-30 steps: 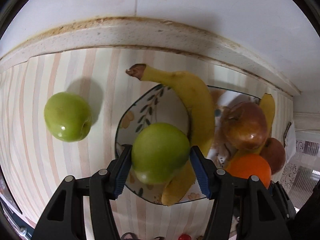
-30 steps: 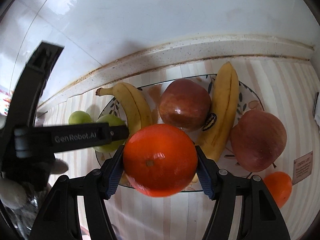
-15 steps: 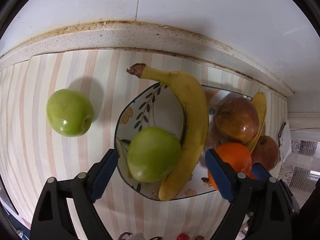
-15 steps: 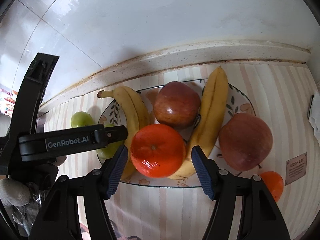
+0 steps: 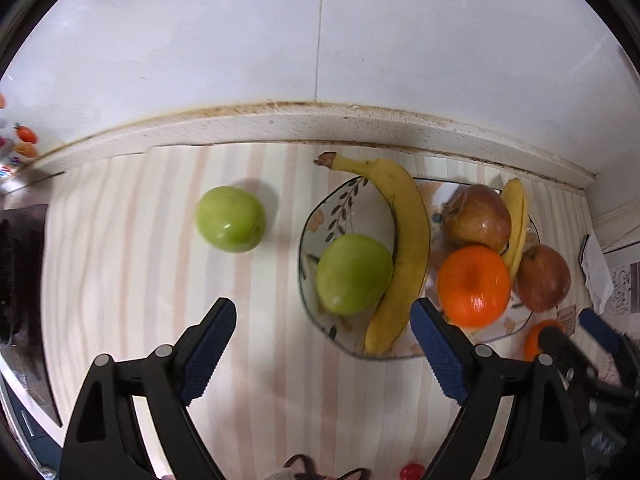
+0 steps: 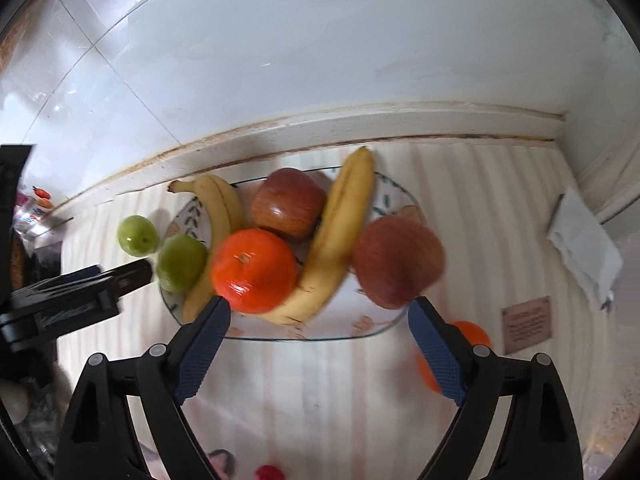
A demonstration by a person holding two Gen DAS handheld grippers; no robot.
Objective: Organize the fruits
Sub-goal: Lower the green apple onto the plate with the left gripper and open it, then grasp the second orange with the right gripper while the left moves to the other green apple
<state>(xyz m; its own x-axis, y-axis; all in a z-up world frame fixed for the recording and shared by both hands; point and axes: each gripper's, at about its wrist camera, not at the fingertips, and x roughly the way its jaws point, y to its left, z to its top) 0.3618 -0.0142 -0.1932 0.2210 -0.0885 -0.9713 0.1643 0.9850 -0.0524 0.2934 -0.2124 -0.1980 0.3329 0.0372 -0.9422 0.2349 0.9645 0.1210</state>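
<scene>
A patterned plate [image 5: 340, 204] [image 6: 384, 196] holds a green apple [image 5: 354, 274] [image 6: 181, 262], two bananas [image 5: 404, 236] [image 6: 340, 224], two red apples [image 5: 476, 218] [image 6: 398, 262] and an orange [image 5: 474, 286] [image 6: 254, 270]. A second green apple [image 5: 231, 219] [image 6: 137, 236] lies on the striped counter left of the plate. A second orange [image 6: 464, 334] [image 5: 538, 338] lies right of the plate, partly behind a finger. My left gripper [image 5: 322, 354] is open and empty, drawn back from the plate. My right gripper [image 6: 318, 350] is open and empty in front of the plate.
A tiled wall with a stained ledge [image 5: 320, 122] runs behind the counter. A folded white cloth [image 6: 586, 248] and a small brown label [image 6: 526, 324] lie at the right. A dark object [image 5: 20, 280] sits at the left counter edge. A small red thing [image 6: 270, 472] lies near me.
My left gripper opened, let go of the green apple on the plate and pulled back. My right gripper opened, left the orange on the plate and pulled back.
</scene>
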